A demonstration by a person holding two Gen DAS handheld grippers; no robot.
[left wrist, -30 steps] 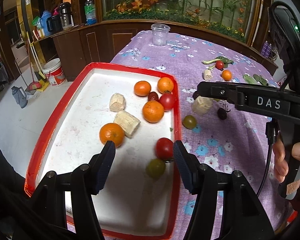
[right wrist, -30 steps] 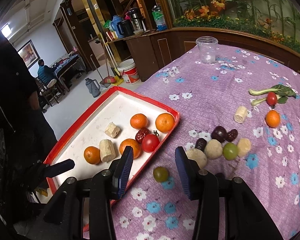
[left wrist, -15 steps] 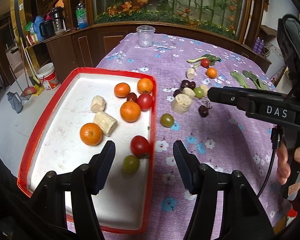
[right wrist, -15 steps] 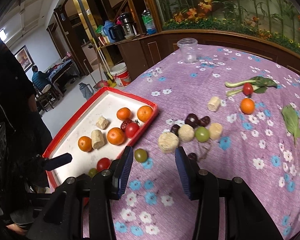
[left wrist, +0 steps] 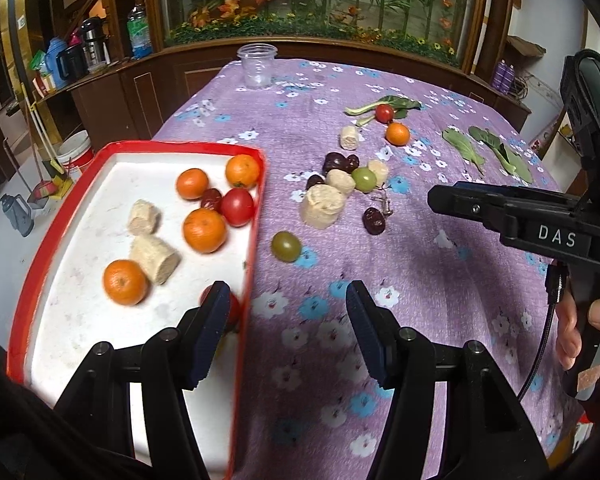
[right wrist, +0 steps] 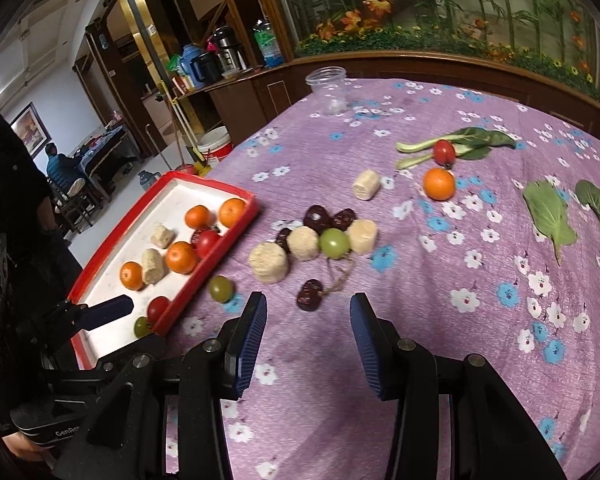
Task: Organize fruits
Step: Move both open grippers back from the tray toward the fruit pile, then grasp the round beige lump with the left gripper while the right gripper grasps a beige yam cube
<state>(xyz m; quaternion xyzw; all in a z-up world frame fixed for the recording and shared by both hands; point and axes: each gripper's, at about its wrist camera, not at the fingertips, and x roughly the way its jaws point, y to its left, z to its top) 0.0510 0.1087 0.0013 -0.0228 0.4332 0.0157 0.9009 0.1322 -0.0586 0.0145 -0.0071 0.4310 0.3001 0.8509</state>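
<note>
Left wrist view: left gripper point(left wrist: 286, 330) spread, nothing between its fingers, hanging over the right edge of the red tray point(left wrist: 56, 216) and the purple flowered surface point(left wrist: 420, 280). The tray holds four oranges, two corn pieces, a dark date and a red tomato point(left wrist: 237, 207); another red tomato sits partly hidden behind the left finger. A green tomato point(left wrist: 286, 245) lies on the cloth just beside the tray. The right gripper point(left wrist: 452, 200) enters from the right, seen side-on, held by a hand point(left wrist: 588, 332).

Right wrist view: right gripper point(right wrist: 308, 340) parted, empty, over bare cloth. Just ahead lies a lone date point(right wrist: 310, 294) with a dry stem; beyond it a cluster of corn pieces, dates and a green fruit point(right wrist: 334, 243). Farther off: an orange point(right wrist: 439, 184), a small tomato, leafy greens, a clear jar point(right wrist: 327, 90)
</note>
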